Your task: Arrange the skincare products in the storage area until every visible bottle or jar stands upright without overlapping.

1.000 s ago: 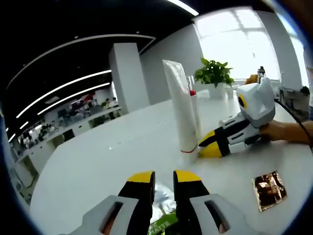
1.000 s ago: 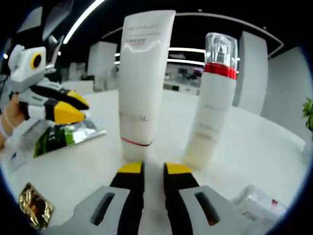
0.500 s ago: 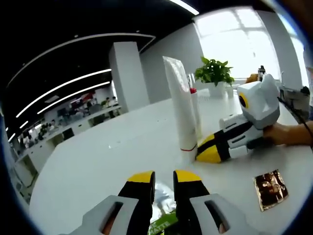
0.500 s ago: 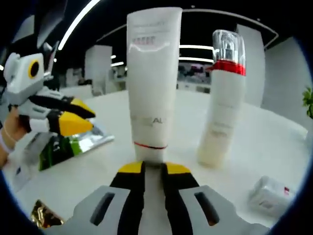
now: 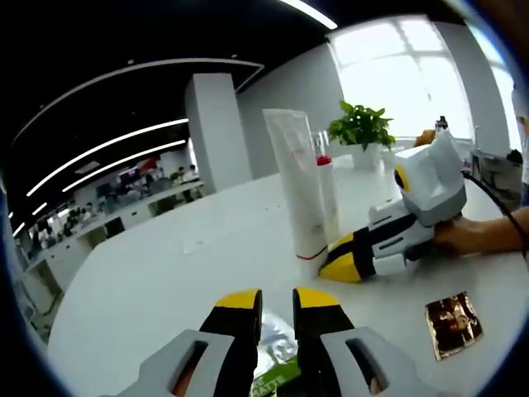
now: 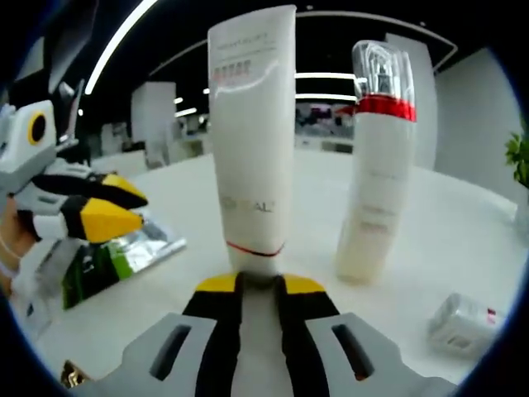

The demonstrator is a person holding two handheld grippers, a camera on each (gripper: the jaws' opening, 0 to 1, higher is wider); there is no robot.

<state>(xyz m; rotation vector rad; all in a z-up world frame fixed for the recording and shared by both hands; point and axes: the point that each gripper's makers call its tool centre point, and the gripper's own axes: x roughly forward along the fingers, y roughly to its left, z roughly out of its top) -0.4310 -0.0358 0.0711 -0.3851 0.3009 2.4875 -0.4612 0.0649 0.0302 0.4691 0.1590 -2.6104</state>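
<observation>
White tube (image 6: 252, 136) upright, cap down

Here's the tall white tube (image 6: 252, 141), cap down on the white table (image 6: 463, 240), nearly upright with a slight lean, a thin red line ringing it just above the cap, grey lettering mid-body; its cap sits between the right gripper (image 6: 259, 285) tips, which press in on it. Just beside it, apart, stands the white bottle (image 6: 376, 178) with a red collar and clear cap, upright. In the left gripper view the tube (image 5: 296, 186) rises well in from the table's near edge, the bottle (image 5: 327, 194) close behind it. A small clear jar (image 6: 465, 322) with a red-marked label lies on its side nearer the table's edge.
</observation>
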